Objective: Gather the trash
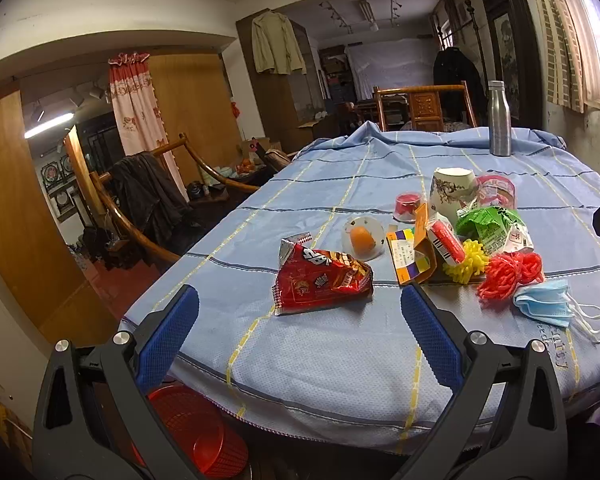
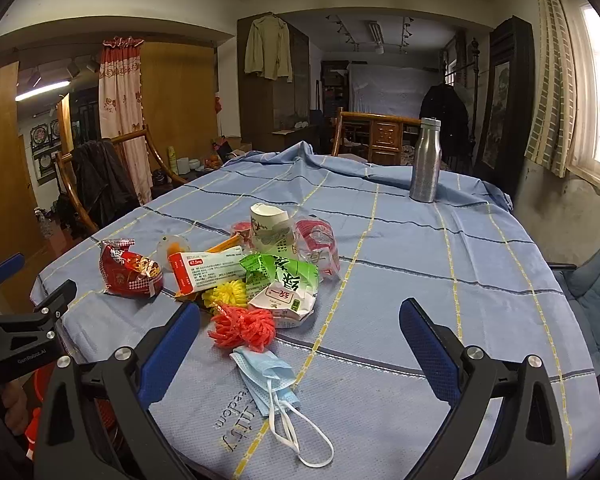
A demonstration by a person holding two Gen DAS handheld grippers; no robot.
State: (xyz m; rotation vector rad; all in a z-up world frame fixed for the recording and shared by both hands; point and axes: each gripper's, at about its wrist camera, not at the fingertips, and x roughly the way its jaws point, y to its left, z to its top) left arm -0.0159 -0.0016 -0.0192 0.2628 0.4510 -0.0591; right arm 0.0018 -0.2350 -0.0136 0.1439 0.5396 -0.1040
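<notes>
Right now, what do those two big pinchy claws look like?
Both look the same. The left gripper and right gripper have black plastic frames with cut-out slots and round silver bolts. Each finger carries a blue pad with a bumpy, dotted grip. The right wrist view shows white lettering on the left gripper's black side.
</notes>
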